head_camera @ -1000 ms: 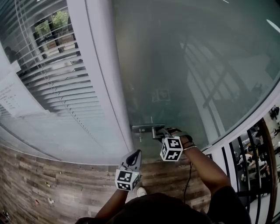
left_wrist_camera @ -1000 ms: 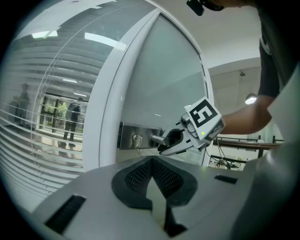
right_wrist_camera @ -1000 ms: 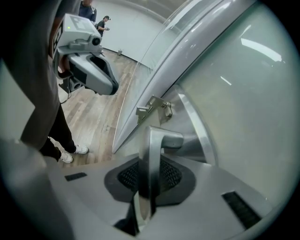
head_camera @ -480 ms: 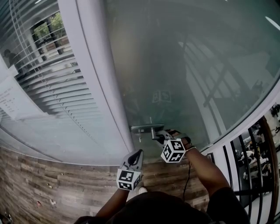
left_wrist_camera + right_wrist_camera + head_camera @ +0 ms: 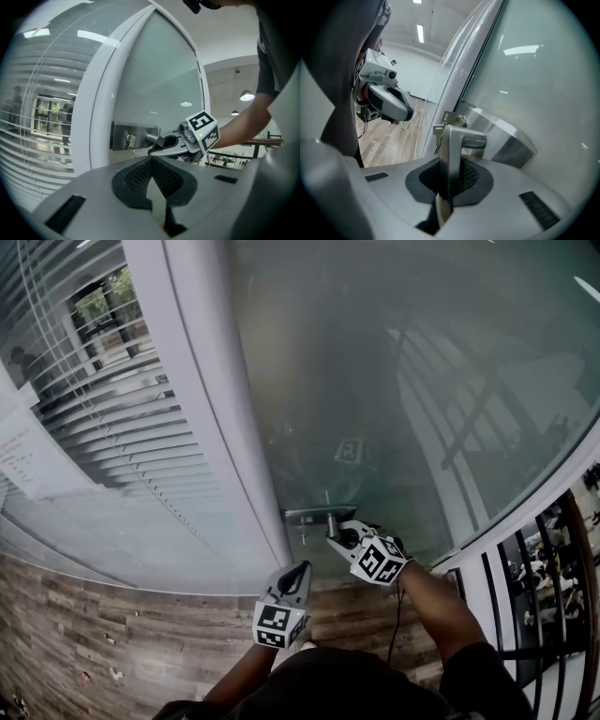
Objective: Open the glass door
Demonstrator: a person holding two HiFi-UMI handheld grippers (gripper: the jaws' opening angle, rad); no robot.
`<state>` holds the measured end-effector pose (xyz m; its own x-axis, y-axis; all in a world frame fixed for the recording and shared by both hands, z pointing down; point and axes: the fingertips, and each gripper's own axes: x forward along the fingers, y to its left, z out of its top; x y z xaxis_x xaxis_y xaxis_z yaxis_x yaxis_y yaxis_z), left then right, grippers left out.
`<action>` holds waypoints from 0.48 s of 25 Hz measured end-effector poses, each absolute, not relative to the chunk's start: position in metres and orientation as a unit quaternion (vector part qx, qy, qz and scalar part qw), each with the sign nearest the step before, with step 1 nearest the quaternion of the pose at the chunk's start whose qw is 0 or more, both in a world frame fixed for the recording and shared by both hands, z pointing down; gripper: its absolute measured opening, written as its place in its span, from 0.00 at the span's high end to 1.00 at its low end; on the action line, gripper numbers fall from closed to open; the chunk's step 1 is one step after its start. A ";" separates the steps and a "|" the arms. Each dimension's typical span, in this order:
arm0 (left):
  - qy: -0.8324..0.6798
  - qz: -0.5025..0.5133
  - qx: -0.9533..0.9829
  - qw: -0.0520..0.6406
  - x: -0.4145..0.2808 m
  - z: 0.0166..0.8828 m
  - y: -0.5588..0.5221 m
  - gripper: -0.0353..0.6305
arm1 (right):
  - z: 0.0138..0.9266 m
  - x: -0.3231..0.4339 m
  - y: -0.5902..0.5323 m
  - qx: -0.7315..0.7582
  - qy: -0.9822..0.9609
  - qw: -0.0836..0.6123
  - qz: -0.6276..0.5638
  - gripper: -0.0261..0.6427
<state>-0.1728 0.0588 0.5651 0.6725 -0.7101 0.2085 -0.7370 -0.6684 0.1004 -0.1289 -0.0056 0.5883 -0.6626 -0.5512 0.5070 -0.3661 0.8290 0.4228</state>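
Door (image 5: 422,381): frosted glass, smooth, soft sheen. Frame (image 5: 202,427): white, glossy, smooth. Handle (image 5: 452,150) and lock plate (image 5: 501,140): brushed metal, satin. Floor (image 5: 112,634): wood planks, matt, grainy. Left gripper (image 5: 152,164): matt grey plastic shell; pads (image 5: 138,176) black, finely ribbed. Blinds (image 5: 112,399): pale smooth slats.

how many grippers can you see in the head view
2. The right gripper is clamped on the door handle. The left gripper hangs lower in the picture, left of it, shut and empty.
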 end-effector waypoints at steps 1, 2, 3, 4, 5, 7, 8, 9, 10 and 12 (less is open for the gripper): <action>-0.401 0.075 0.909 0.084 -0.173 0.566 0.056 0.95 | 0.589 -0.128 -0.007 0.253 -0.901 0.324 -0.140 0.93; -0.405 0.076 0.908 0.082 -0.173 0.567 0.053 0.95 | 0.589 -0.128 -0.009 0.252 -0.901 0.326 -0.137 0.93; -0.408 0.076 0.906 0.083 -0.174 0.567 0.051 0.95 | 0.589 -0.127 -0.011 0.251 -0.901 0.327 -0.136 0.93; -0.411 0.077 0.904 0.085 -0.174 0.567 0.048 0.95 | 0.589 -0.128 -0.014 0.252 -0.901 0.327 -0.135 0.93; -0.412 0.078 0.904 0.087 -0.174 0.567 0.047 0.95 | 0.589 -0.128 -0.017 0.252 -0.901 0.328 -0.134 0.93; -0.410 0.081 0.904 0.091 -0.172 0.567 0.045 0.95 | 0.590 -0.129 -0.023 0.255 -0.900 0.330 -0.132 0.93; -0.410 0.079 0.904 0.089 -0.170 0.567 0.043 0.95 | 0.590 -0.128 -0.027 0.257 -0.898 0.331 -0.131 0.93; -0.411 0.076 0.904 0.085 -0.169 0.566 0.040 0.95 | 0.590 -0.128 -0.031 0.260 -0.897 0.333 -0.131 0.93; -0.412 0.074 0.904 0.082 -0.168 0.565 0.037 0.95 | 0.590 -0.127 -0.036 0.263 -0.896 0.334 -0.130 0.93; -0.414 0.075 0.904 0.080 -0.165 0.565 0.032 0.95 | 0.589 -0.127 -0.045 0.269 -0.894 0.334 -0.128 0.93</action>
